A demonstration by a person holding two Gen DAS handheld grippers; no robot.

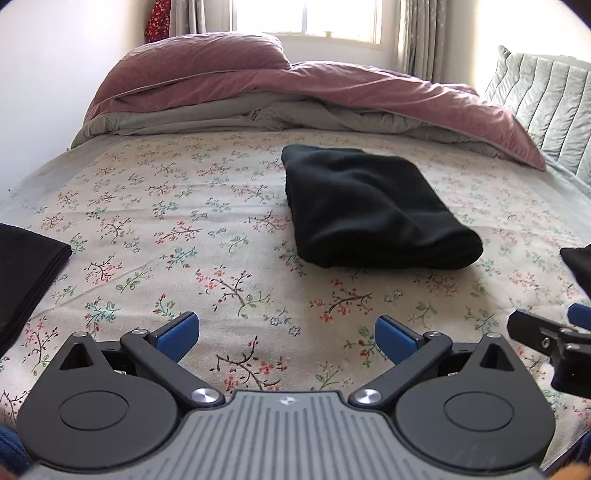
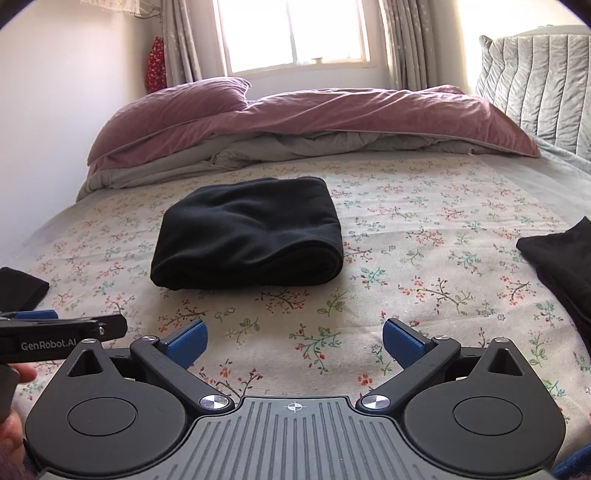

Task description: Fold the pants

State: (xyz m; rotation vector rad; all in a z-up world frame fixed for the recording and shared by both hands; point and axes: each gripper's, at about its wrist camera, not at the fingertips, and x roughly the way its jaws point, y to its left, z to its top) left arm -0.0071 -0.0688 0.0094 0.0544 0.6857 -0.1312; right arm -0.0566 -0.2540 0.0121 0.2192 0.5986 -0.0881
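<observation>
Soft black pants [image 1: 373,206] lie folded, rectangular; left gripper [image 1: 287,334] and right gripper [image 2: 294,338] both released.

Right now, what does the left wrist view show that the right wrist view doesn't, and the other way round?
Only the left wrist view shows the layered edge of the black stack at far left, and the right tool poking in from the right.

Only the right wrist view shows the left tool's printed side, a bit of the person's hand, and more of the black cloth at right.

Both show the folded black pants lying free on the floral sheet, the pink duvet, the window, and an open, empty tool: left tool, right tool.
</observation>
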